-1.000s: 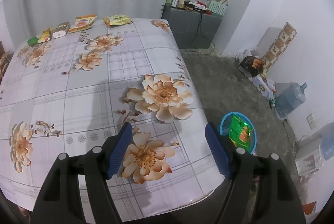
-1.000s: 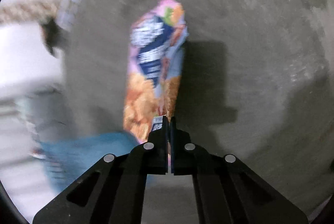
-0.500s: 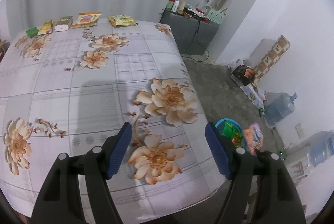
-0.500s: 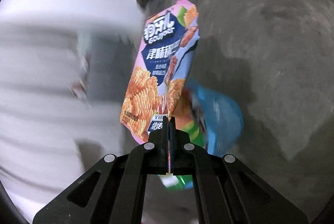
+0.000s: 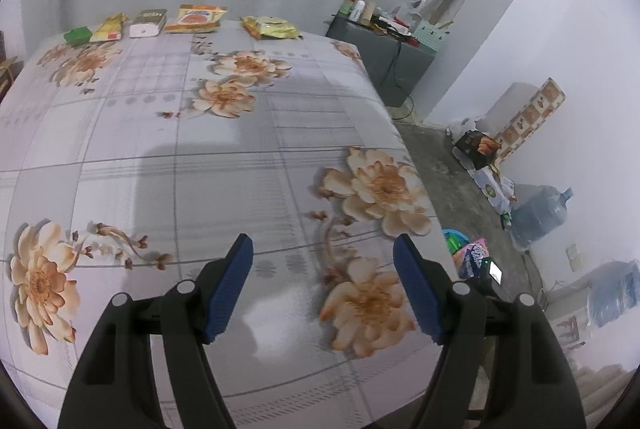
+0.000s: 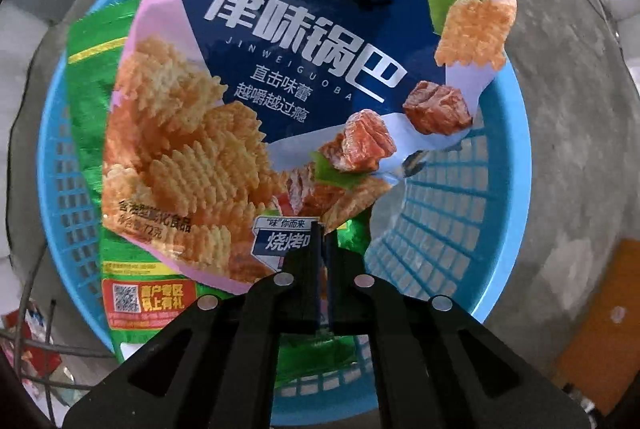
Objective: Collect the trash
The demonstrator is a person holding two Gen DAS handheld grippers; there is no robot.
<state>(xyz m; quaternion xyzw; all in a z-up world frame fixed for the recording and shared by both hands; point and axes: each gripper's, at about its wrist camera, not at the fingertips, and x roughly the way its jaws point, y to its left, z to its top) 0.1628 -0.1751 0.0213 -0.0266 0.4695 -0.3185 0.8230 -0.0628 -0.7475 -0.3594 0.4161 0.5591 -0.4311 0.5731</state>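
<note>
My right gripper (image 6: 322, 229) is shut on the bottom edge of a pink and blue snack bag (image 6: 304, 69), held over the round blue basket (image 6: 480, 189) on the floor. A green wrapper (image 6: 92, 117) lies in the basket. In the left wrist view the snack bag (image 5: 474, 258) and the basket (image 5: 454, 235) show beside the table's right edge. My left gripper (image 5: 322, 257) is open and empty above the floral tablecloth (image 5: 200, 157). Several wrappers lie along the table's far edge: a green one (image 5: 77, 34), a yellow one (image 5: 108, 28), a white box (image 5: 148, 23), an orange bag (image 5: 198, 18) and a yellow-green bag (image 5: 270, 27).
A grey cabinet (image 5: 384, 57) with bottles and clutter stands behind the table. A water jug (image 5: 540, 215), boxes (image 5: 478, 147) and bags lie on the concrete floor along the right wall. A wire frame (image 6: 36, 341) sits left of the basket.
My right gripper has carried the snack bag across the floor to right above the blue basket. The left gripper's view has shifted a little over the table and it stays open.
</note>
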